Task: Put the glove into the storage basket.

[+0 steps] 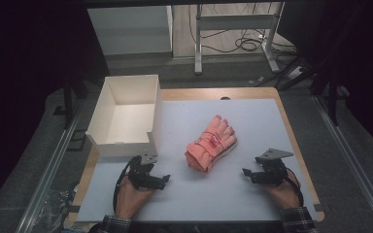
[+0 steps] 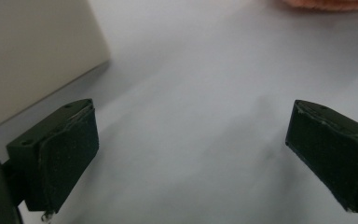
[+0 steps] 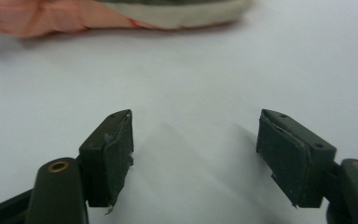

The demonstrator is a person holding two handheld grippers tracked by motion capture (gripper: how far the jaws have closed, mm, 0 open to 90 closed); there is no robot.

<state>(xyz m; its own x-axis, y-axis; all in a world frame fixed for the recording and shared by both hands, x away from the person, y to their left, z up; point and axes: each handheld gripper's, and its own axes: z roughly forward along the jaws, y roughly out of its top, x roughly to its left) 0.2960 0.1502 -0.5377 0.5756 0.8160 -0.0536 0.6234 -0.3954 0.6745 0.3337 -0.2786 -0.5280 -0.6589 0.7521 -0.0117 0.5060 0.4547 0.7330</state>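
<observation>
1. Pair of salmon-pink knit gloves (image 1: 211, 144) lies stacked flat on the pale grey surface (image 1: 252, 116), just right of the open white cardboard box (image 1: 126, 114).
2. Left hand-held gripper (image 1: 164, 180) sits near the gloves' cuff end, left of them: released, jaws wide, nothing between.
3. Right hand-held gripper (image 1: 246, 173) sits right of the gloves: released, jaws apart, empty, pointing at them.

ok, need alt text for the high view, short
A pair of pink gloves lies mid-table on a pale mat, between the left gripper and right gripper, both open and apart from it. An open white box sits at the mat's left edge, beyond the left gripper.
</observation>
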